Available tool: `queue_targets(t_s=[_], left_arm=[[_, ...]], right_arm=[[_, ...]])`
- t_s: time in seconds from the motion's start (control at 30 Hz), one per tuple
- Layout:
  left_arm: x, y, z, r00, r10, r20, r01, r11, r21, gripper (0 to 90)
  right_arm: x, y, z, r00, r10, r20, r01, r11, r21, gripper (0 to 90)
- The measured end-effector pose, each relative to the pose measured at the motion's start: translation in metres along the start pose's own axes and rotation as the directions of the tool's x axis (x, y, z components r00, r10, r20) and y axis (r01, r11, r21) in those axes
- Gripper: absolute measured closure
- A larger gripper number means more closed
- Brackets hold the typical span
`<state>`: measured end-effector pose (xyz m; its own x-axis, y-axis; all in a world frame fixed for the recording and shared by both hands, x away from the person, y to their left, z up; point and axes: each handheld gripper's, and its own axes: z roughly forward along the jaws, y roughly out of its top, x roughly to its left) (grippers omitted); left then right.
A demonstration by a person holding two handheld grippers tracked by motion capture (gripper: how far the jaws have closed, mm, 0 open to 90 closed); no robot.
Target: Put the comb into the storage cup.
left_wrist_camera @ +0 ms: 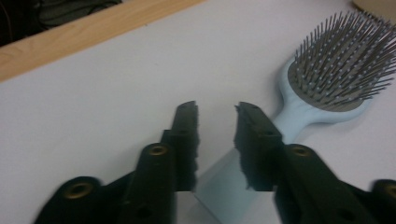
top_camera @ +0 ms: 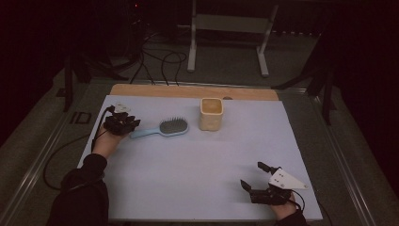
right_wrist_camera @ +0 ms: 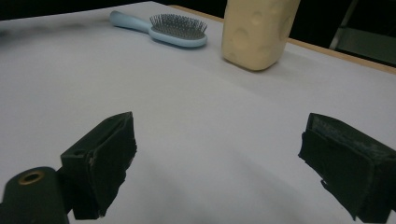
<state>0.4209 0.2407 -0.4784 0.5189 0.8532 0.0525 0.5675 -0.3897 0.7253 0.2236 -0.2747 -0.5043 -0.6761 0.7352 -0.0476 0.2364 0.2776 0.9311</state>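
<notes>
A light blue hairbrush (top_camera: 164,128) lies bristles up on the white mat, its handle pointing left. My left gripper (top_camera: 134,123) is at that handle's end. In the left gripper view the jaws (left_wrist_camera: 215,109) stand a narrow gap apart with the handle of the hairbrush (left_wrist_camera: 327,70) running slantwise between them and under the right one; I see no firm press of the pads. My right gripper (top_camera: 251,174) rests near the mat's front right, and its jaws (right_wrist_camera: 219,135) stand wide open with nothing between them. The hairbrush (right_wrist_camera: 168,28) lies far beyond it.
A cream square cup (top_camera: 211,114) stands upright just right of the brush head, seen also as the cup (right_wrist_camera: 257,32) in the right gripper view. A wooden strip (top_camera: 164,90) runs along the mat's far edge. Cables and a white frame lie on the floor beyond.
</notes>
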Motion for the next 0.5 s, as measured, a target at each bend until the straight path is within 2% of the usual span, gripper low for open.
queue_targets(t_s=[0.03,0.13,0.17,0.27,0.5], left_arm=[[0.000,0.000,0.003,0.9998,0.004,-0.018,-0.004,0.9999,0.016,76.7],[0.000,0.000,0.006,0.9996,0.012,-0.025,-0.011,0.9996,0.027,87.1],[0.000,0.000,0.008,0.9993,0.013,-0.034,-0.012,0.9990,0.044,89.1],[0.001,0.000,0.012,0.9987,0.016,-0.048,-0.013,0.9978,0.065,89.7],[0.003,0.001,0.017,0.9991,0.017,-0.038,-0.014,0.9957,0.092,89.8]], right_arm=[[0.000,0.000,0.000,1.0000,0.002,0.000,-0.002,1.0000,0.002,10.0],[0.000,0.000,0.000,1.0000,0.004,-0.001,-0.004,1.0000,0.003,9.9],[0.000,0.000,0.000,1.0000,0.004,-0.001,-0.004,1.0000,0.003,9.9],[0.000,0.000,0.000,1.0000,0.006,-0.003,-0.006,1.0000,0.001,9.9],[0.000,0.000,0.000,1.0000,0.006,-0.005,-0.006,1.0000,0.001,10.0]])
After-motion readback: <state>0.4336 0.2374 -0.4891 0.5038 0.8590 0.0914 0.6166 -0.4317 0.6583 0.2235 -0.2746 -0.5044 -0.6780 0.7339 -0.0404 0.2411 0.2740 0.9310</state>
